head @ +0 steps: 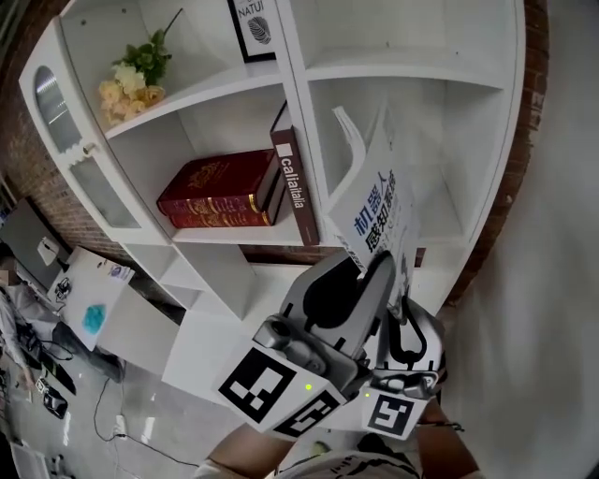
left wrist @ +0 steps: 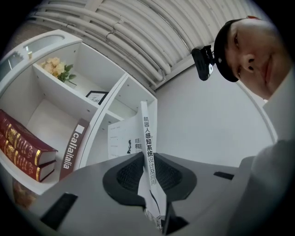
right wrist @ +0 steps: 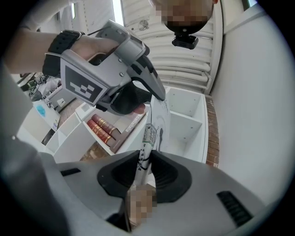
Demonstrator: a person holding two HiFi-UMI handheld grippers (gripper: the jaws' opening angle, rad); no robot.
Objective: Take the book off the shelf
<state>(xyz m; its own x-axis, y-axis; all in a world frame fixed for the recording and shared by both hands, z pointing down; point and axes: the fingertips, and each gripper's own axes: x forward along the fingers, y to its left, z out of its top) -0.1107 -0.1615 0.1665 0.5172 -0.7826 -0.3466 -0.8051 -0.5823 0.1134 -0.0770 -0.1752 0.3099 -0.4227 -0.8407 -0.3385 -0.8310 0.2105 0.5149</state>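
Note:
A thin white book [head: 374,210] with blue and black print is held up in front of the white shelf's [head: 299,84] right compartment, clear of its boards. My left gripper [head: 360,281] is shut on it from below. In the left gripper view the book's spine [left wrist: 148,138] stands upright between the pads of the left gripper [left wrist: 146,161]. My right gripper [head: 404,309] sits just right of the left one, low on the same book. In the right gripper view the book's edge [right wrist: 154,115] is pinched in the right gripper [right wrist: 146,159], with the left gripper [right wrist: 133,99] above it.
Two dark red books [head: 215,187] lie stacked in the left compartment, with a brown book [head: 292,182] leaning against the divider. Flowers [head: 131,79] and a framed picture [head: 253,28] sit on the upper board. A cluttered white table [head: 89,299] stands at the lower left.

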